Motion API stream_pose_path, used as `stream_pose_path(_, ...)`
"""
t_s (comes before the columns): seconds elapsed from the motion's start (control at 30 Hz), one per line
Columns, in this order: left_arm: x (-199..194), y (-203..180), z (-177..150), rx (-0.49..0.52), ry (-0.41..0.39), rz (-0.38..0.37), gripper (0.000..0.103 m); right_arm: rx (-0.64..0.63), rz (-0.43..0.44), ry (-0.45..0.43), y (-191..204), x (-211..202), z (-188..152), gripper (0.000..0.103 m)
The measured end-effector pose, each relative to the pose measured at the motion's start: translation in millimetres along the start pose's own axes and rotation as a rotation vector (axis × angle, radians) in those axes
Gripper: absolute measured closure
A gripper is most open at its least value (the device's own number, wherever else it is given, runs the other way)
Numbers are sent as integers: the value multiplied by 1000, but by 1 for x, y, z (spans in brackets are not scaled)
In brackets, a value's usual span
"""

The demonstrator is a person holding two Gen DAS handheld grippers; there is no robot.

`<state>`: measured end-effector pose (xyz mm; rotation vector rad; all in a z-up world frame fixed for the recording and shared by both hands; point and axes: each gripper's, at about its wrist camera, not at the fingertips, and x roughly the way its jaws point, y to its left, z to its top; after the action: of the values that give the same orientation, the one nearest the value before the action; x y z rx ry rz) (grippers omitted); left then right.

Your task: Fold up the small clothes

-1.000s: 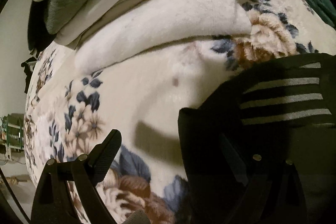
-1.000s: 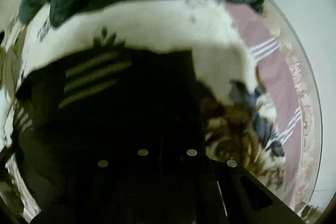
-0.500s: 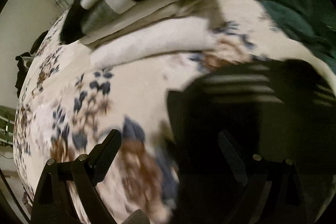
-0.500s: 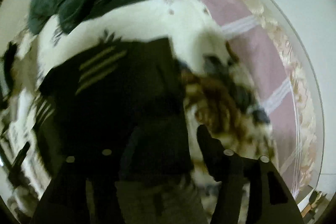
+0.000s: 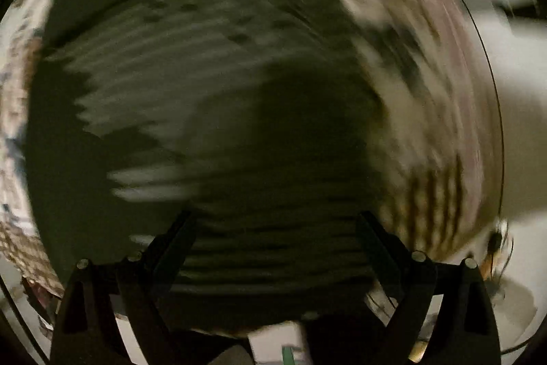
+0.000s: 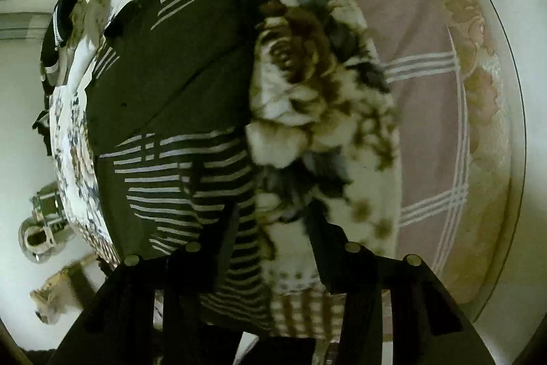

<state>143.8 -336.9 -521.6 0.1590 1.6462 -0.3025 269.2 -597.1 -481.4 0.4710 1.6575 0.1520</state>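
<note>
Right wrist: floral blanket (image 6: 307, 112), mauve sheet (image 6: 427, 98).

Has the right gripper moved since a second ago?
Yes. The right gripper has backed away from the black striped garment; more of the floral fleece blanket shows beside it.

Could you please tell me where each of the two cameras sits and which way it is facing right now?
Left wrist: sits behind the left tongs, looking close onto the blurred dark striped garment; both fingers show, spread.
Right wrist: sits behind the right tongs, looking down at the garment's right edge on the floral blanket; both fingers show, apart.
Shared: the dark striped garment and the blanket.
</note>
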Motion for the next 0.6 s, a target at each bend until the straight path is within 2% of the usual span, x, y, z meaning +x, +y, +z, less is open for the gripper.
stream_pose_path(0.13, 36, -51, -11, 87, 22, 68, 9, 2, 65, -25, -20, 4, 36, 60)
stream_pose_path(0.2, 53, -61, -10, 110, 21, 121, 20, 3, 111, -56, -22, 9, 69, 60)
stream_pose_path(0.3, 61, -60, -6, 114, -18, 149, 61, 18, 187, -86, -21, 20, 116, 59)
stream_pose_path(0.33, 59, -59, -6, 109, -42, 146, 88, 27, 203, -91, -21, 23, 127, 59)
stream_pose_path(0.37, 52, -54, -5, 84, -82, 139, 95, 42, 229, -92, -22, 31, 146, 59)
stream_pose_path(0.5, 40, -36, -3, 18, -131, 83, 97, 112, 303, -82, -24, 62, 196, 59)
stream_pose_path(0.6, 26, -32, -6, -14, -156, 47, 97, 177, 343, -68, -26, 86, 215, 60)
